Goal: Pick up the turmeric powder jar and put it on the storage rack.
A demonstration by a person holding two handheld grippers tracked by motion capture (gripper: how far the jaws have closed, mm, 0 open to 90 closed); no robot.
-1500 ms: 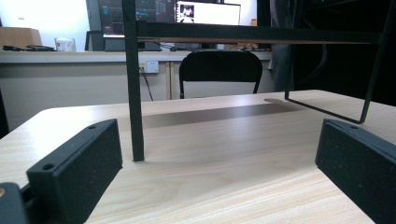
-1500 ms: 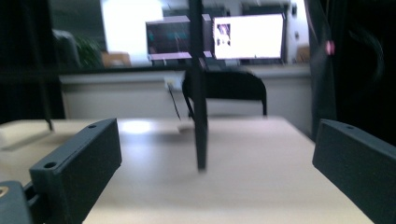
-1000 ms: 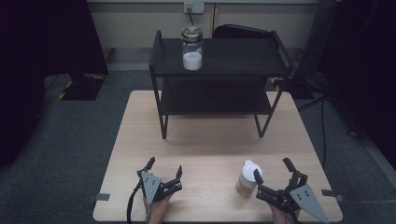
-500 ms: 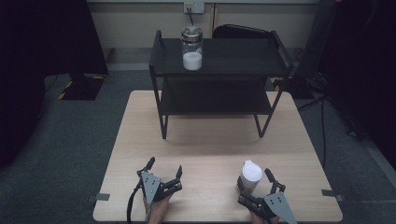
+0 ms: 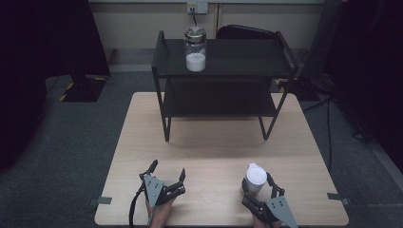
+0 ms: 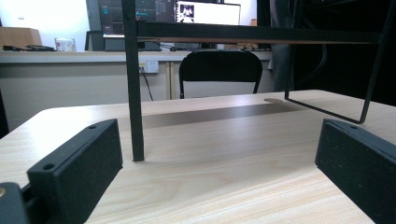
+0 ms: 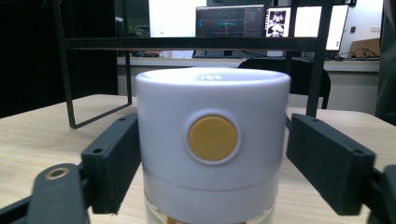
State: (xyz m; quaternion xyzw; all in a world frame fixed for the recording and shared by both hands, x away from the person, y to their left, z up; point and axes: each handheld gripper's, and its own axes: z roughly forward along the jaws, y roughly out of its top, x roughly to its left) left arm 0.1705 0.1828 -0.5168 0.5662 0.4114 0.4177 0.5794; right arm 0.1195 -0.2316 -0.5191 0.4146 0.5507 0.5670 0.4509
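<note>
A small jar with a white lid (image 5: pixel 255 178) stands upright near the front right of the wooden table (image 5: pixel 214 142). My right gripper (image 5: pixel 257 183) reaches around it from the near side. In the right gripper view its jaws have just been closing, and both pads now rest against the sides of the white lid (image 7: pixel 212 102), which has a round yellow button (image 7: pixel 212 138) facing the camera. My left gripper (image 5: pixel 167 169) lies low at the front left, open, its jaws wide apart with bare table between them (image 6: pixel 219 154).
A black two-level rack (image 5: pixel 223 61) stands at the table's far end, with a glass jar of white powder (image 5: pixel 195 47) on its top level. One rack leg (image 6: pixel 135 107) rises just ahead of the left gripper. A chair and desks with monitors lie beyond.
The right gripper came down and forward, moving in around the white-lidded jar, and its jaws closed in on the lid. The left gripper stayed still.
</note>
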